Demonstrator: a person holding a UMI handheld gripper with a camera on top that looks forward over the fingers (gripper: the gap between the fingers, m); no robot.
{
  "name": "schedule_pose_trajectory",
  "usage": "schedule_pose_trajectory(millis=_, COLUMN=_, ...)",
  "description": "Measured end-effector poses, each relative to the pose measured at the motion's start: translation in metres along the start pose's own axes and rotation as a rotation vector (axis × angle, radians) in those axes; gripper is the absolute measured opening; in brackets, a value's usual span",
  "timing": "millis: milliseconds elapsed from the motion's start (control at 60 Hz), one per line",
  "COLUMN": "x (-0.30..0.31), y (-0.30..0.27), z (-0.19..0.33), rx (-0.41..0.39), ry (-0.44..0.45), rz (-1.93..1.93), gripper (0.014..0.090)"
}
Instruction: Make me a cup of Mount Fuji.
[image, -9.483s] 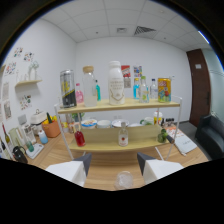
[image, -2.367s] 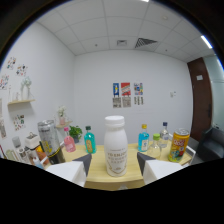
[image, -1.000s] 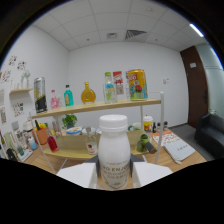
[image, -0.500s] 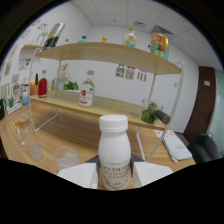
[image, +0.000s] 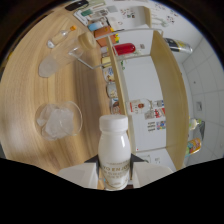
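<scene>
A white plastic bottle (image: 114, 147) with a white cap and dark lettering is held in my gripper (image: 114, 174), whose pale fingers (image: 79, 173) press on its lower body from both sides. The cap stays on. The whole scene appears turned on its side, so the bottle is tipped over. Just beyond the fingers, beside the bottle's cap, a clear glass with ice cubes (image: 59, 121) stands on the wooden table (image: 85, 90). Farther on stands an empty clear glass (image: 53, 63).
A two-level wooden shelf (image: 164, 75) runs along the table beyond the bottle, with a red can (image: 124, 48), small jars and bottles on it. An orange pot (image: 102, 31), small clear cups (image: 60, 37) and papers sit at the far end.
The gripper has rolled sideways with the bottle still held, so the shelf and table now look turned on end. The glass with ice has come close beside the bottle's cap.
</scene>
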Motion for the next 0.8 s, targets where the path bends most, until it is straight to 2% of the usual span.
schedule_pose_trajectory(millis=400, x=0.0007, y=-0.0068, z=0.0066, rx=-0.060, ry=0.051, rz=-0.479, gripper=0.0481)
schedule_pose_trajectory(millis=667, x=-0.0020, y=-0.0064, z=0.0068, rx=-0.064, ry=0.045, rz=-0.499, gripper=0.0478)
schedule_pose_trajectory(millis=800, x=-0.0008, y=-0.0053, z=0.0043, rx=-0.056, ry=0.031, rz=-0.372, gripper=0.0481)
